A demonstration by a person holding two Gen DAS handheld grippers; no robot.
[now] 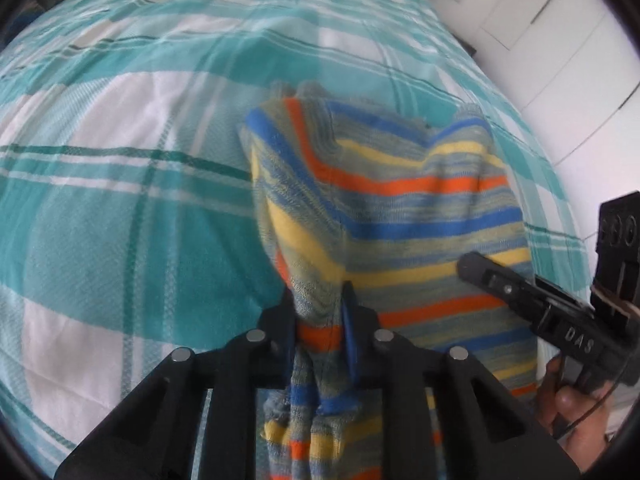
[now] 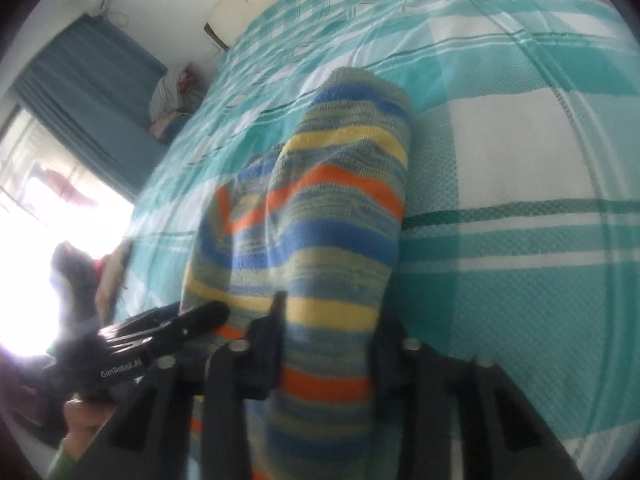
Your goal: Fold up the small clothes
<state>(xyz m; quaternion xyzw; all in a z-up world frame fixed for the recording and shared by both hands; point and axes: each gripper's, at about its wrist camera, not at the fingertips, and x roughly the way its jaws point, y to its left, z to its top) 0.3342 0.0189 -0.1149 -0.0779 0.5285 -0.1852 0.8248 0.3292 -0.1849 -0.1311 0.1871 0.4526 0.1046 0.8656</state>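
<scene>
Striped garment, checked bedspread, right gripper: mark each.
striped garment [image 1: 400, 184], left wrist view, orange stripe across its middle.
checked bedspread [image 1: 100, 220], left wrist view, teal square.
right gripper [image 2: 326, 332], right wrist view, between its jaws.

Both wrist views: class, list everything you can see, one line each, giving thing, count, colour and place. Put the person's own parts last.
Striped garment: one, blue, orange, yellow and grey-green stripes, lifted over the bed, bunched in both grippers.
Bedspread: one, teal and white check, covering the bed.
Curtain: one, teal, beside the bright window.
Cupboard doors: white, beyond the bed.
Left gripper: one, black, shut on the garment.
Right gripper: one, black, shut on the garment.
Hand: one, holding the right gripper.
</scene>
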